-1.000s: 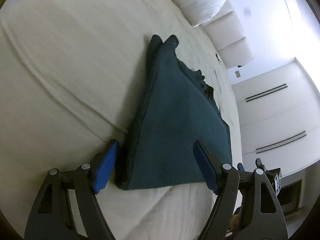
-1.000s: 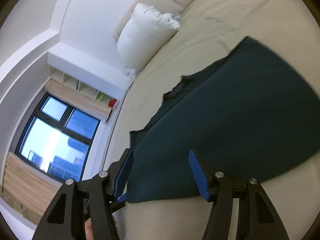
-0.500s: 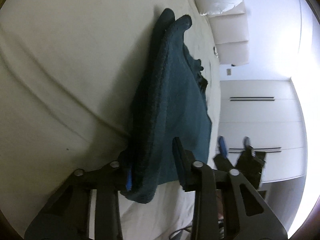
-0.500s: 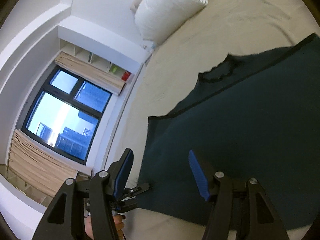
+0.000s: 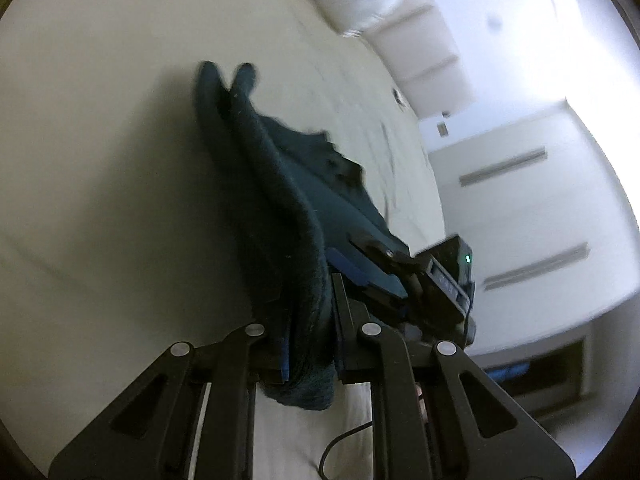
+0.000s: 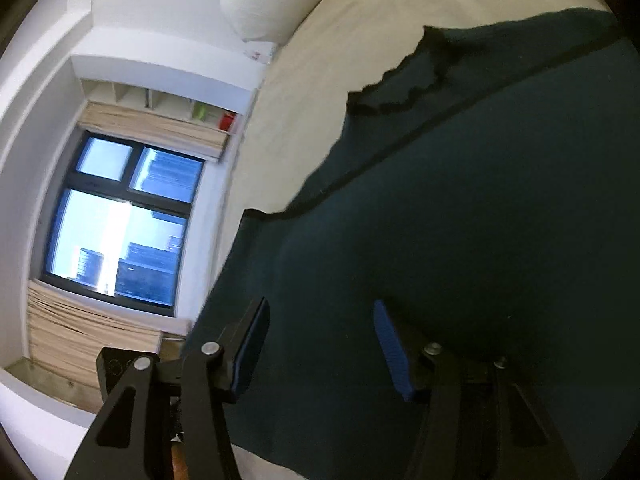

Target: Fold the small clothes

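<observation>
The dark teal knitted garment (image 5: pixel 280 200) lies on the cream bedsheet (image 5: pixel 100 160), running from the centre of the left wrist view down to its lower middle, where a bunched edge is lifted off the bed. In the right wrist view the same cloth fills the right half of the frame.

The left gripper (image 5: pixel 308 344) has its jaws closing, nearly together, and the thick rolled edge of the cloth is pinched between the pads, a lump of it hanging out below them. The right gripper (image 6: pixel 320 344) stands about half open; its blue pads (image 6: pixel 390 348) straddle the near flat part of the cloth in the lower middle of its view, with nothing gripped that I can see. It also shows at the right centre of the left view, lying against the fabric.

A white pillow (image 6: pixel 260 4) sits at the top of the right view, a window (image 6: pixel 120 220) at its left.

Risks, as I judge them: the left hold takes a fat wad rather than a single edge, so the fold may come out lumpy or layers may slip free as it lifts; with only one side held the cloth could drag and skew across the sheet
</observation>
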### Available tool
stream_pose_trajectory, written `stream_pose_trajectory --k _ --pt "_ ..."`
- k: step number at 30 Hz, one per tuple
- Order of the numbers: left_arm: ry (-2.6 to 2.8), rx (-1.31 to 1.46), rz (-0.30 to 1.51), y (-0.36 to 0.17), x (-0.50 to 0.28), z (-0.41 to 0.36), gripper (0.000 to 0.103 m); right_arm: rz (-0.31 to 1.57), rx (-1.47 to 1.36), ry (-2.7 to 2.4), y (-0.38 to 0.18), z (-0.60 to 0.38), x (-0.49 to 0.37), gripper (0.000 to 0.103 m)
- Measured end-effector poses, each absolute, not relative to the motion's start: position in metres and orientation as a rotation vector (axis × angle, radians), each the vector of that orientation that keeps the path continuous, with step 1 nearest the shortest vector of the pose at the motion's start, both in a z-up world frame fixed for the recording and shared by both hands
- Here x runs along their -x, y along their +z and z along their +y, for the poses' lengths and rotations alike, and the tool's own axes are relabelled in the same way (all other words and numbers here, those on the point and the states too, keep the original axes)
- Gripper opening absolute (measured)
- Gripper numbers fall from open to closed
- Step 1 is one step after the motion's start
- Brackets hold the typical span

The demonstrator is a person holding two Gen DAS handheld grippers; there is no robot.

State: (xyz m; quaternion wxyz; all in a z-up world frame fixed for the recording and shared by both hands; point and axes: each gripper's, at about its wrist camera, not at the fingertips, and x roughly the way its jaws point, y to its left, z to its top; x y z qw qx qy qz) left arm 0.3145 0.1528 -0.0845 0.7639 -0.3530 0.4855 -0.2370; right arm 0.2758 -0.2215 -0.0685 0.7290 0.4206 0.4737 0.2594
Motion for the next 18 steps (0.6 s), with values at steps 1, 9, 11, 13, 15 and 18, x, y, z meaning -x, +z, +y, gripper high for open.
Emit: stream_pose_trajectory --k 1,9,11,13,15,18 --pt "-0.530 0.731 1.050 -0.078 -0.315 0.139 0.013 1.033 -0.954 0.589 -0.068 -0.228 -0.276 0.060" --pt "-0.621 0.525 1.104 -0.089 -0.336 0.020 0.013 0.940 -1.185 0.699 -0.074 -0.290 -0.277 0.076" --pt "-0.626 0.472 1.130 -0.102 -0.335 -0.006 0.013 0.947 -1.207 0.711 -0.079 -0.299 -0.280 0.076" --pt "-0.625 0.428 1.161 -0.113 -0.330 -0.021 0.013 0.956 -1.188 0.712 -0.075 -0.302 -0.287 0.076" --pt "-0.624 0.380 1.163 -0.117 -0.322 -0.029 0.013 0.969 -1.143 0.709 -0.065 -0.298 -0.292 0.077" --pt "-0.611 0.320 1.147 -0.115 -0.319 -0.038 0.013 0.983 -1.083 0.684 -0.058 -0.292 -0.301 0.075"
